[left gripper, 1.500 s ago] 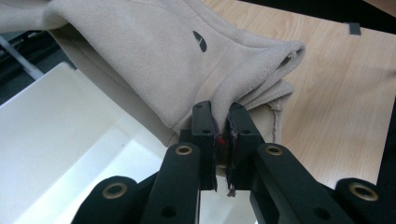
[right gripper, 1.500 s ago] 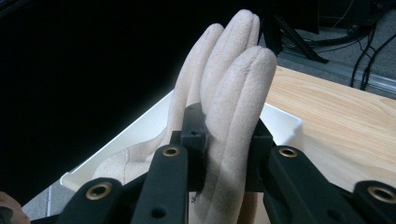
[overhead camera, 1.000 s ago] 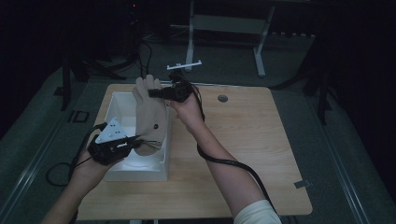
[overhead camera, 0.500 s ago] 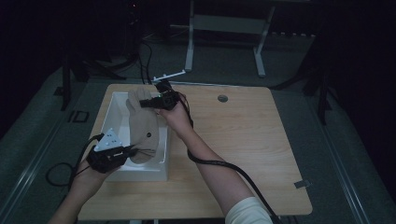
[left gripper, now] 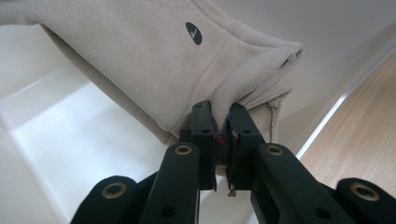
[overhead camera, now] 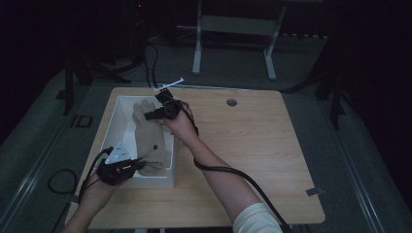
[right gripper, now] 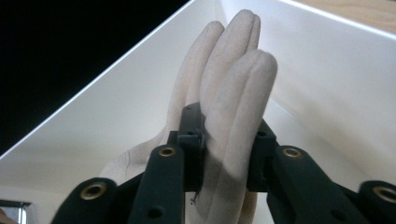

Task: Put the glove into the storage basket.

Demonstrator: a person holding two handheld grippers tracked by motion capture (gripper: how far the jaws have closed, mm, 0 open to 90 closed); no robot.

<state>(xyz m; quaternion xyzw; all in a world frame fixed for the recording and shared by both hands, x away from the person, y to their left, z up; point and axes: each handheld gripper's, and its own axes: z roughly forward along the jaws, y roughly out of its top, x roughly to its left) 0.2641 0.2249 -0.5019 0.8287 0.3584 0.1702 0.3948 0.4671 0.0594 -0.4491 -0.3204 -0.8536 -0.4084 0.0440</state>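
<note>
The glove [overhead camera: 150, 138] is lying stretched in the white bin [overhead camera: 116, 126], left of centre in the high view. Its long axis is running up and down that frame, fingers pointing toward the top, cuff toward the bottom.

The left gripper [left gripper: 219, 126] is pinching a fold of the cuff, jaws pressed nearly together. The right gripper [right gripper: 226, 135] is straddling the glove's fingers [right gripper: 243, 93]; its jaws have just been opening and now seem barely to press them.

Likely risks: the fingers slipping out early and the glove landing crumpled or draped over the bin's wall, or the cuff snagging on the left jaws as they are letting go.
</note>
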